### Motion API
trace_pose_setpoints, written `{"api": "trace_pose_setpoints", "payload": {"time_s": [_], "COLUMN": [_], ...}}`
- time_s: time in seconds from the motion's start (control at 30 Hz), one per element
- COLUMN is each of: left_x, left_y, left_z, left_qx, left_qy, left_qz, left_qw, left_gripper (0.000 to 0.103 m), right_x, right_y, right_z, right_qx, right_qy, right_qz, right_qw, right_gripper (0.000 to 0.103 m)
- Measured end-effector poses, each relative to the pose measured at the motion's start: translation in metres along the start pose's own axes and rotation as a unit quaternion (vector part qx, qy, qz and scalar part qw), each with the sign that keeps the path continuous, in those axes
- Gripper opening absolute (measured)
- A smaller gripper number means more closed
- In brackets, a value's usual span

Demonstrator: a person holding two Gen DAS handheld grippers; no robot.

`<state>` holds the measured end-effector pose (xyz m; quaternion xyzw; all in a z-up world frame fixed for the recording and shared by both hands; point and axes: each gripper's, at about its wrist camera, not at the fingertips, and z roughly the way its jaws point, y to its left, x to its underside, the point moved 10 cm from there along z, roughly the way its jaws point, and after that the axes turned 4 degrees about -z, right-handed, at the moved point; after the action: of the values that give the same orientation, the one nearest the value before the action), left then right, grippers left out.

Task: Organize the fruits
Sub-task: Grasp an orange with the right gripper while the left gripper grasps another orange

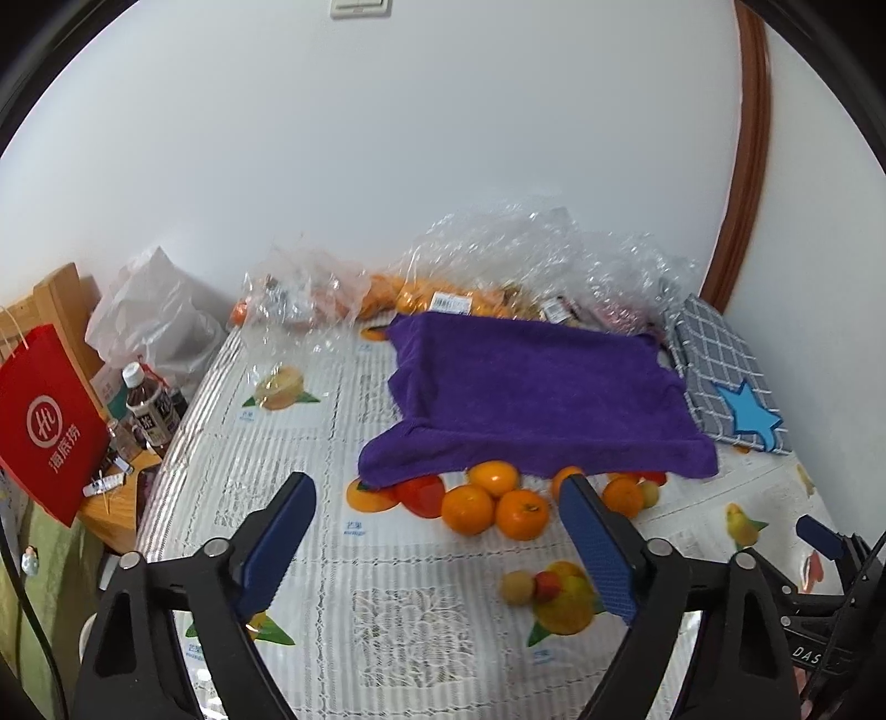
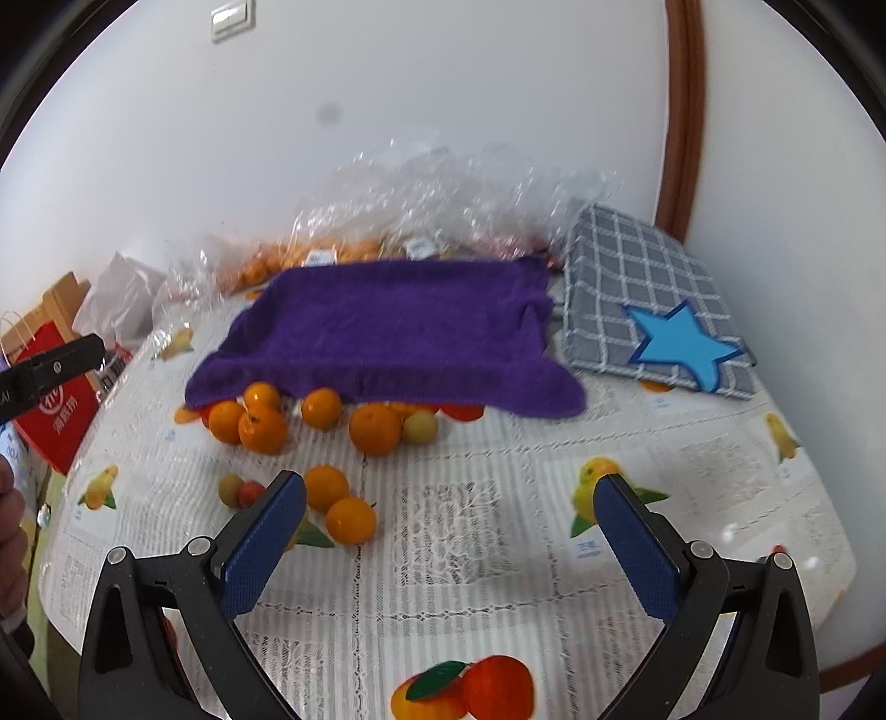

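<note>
Approach step: both grippers, left and right, are held spread, empty. Oranges by towel edge are judged next; lowering needed.

Purple towel lies mid-table; grey checked cloth beside it; red paper bag stands left of the table

A white wall is standing behind the table, carrying a switch plate high up. A brown door frame is curving along its right. A wooden side table is sitting left.
</note>
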<state>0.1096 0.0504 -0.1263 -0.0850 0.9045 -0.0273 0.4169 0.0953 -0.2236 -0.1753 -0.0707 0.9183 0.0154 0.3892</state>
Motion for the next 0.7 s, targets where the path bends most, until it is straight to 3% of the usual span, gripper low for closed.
{"api": "trace_pose_setpoints", "payload": {"time_s": [0.17, 0.27, 0.4, 0.57, 0.7], "left_x": [0.014, 0.020, 0.026, 0.031, 0.034], "left_y": [0.020, 0.028, 0.032, 0.029, 0.024], "left_z": [0.022, 0.033, 0.046, 0.059, 0.069], "left_qx": [-0.005, 0.006, 0.026, 0.044, 0.060], "left_qy": [0.021, 0.034, 0.050, 0.059, 0.065], "left_qz": [-0.008, -0.018, -0.028, -0.026, -0.028], "left_qw": [0.9997, 0.9992, 0.9980, 0.9969, 0.9957], "left_gripper": [0.075, 0.067, 0.056, 0.053, 0.053], "right_x": [0.016, 0.027, 0.040, 0.045, 0.050], "right_y": [0.015, 0.027, 0.049, 0.058, 0.063], "right_z": [0.028, 0.041, 0.058, 0.070, 0.080], "right_qx": [-0.032, -0.035, -0.052, -0.065, -0.082], "right_qy": [0.012, 0.031, 0.052, 0.053, 0.070], "right_qz": [-0.008, -0.019, -0.049, -0.043, -0.039], "right_qw": [0.999, 0.999, 0.996, 0.995, 0.993], "right_gripper": [0.098, 0.081, 0.068, 0.061, 0.044]}}
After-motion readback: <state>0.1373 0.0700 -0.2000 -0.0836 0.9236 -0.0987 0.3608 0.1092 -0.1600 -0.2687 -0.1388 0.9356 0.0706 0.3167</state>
